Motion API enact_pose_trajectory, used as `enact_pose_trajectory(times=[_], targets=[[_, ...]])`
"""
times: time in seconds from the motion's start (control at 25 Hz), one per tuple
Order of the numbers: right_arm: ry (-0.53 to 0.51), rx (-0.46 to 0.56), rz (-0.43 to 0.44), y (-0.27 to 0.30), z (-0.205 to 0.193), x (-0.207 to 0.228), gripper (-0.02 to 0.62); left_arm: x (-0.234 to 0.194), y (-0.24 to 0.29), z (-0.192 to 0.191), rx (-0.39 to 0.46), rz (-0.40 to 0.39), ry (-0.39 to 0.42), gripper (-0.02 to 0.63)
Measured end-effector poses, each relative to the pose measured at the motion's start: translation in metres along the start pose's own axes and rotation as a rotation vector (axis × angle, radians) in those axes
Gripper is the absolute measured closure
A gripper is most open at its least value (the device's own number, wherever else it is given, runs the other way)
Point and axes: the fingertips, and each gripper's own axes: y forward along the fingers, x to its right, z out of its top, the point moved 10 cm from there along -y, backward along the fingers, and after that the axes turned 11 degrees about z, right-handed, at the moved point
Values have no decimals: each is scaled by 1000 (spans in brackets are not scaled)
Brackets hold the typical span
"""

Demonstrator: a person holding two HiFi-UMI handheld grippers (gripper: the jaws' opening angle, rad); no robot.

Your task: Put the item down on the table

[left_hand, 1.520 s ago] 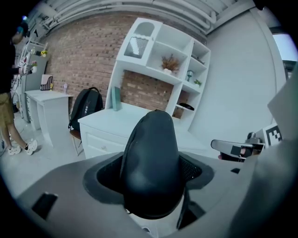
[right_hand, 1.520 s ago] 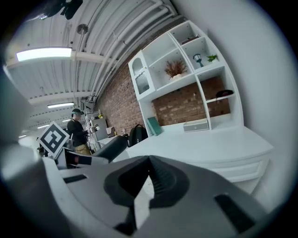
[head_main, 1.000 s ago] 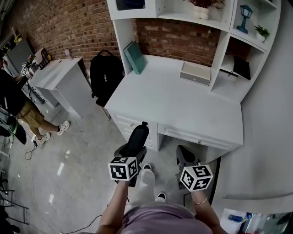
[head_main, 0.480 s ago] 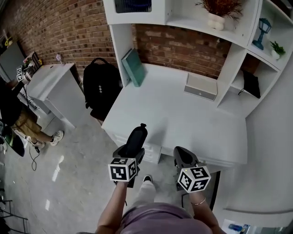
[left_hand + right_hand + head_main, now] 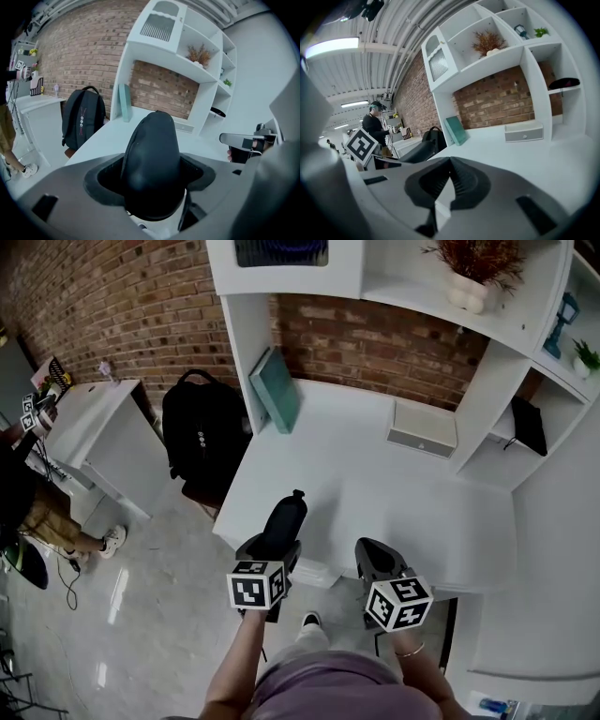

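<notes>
Firstly, left gripper point(image 5: 274, 546): jaws stood wide, clamped on the black item point(image 5: 286, 517).
Black item: upright between the left jaws, held in the air over the front edge of the desk point(image 5: 375, 512), not resting on it.
Right gripper point(image 5: 375, 561): jaws were pressed together, nothing between them, just beside the left one.
Desk: carried a green book point(image 5: 277, 390) leaning at the back and a small drawer box point(image 5: 423, 430).
Backpack point(image 5: 199, 432): stood left of the desk.

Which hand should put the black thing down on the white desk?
Left. The left tool grips the black item at the white desk's near edge. The right tool is shut with nothing in it.
</notes>
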Motion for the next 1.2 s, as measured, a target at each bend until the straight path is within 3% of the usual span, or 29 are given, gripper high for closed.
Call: enact_pose_trajectory(times=[0.88, 1.2], targets=[[40, 18, -38, 54, 26, 26, 594, -15, 95, 46, -59, -32, 67, 264], [56, 13, -51, 68, 33, 49, 594, -13, 140, 65, -78, -11, 117, 264]])
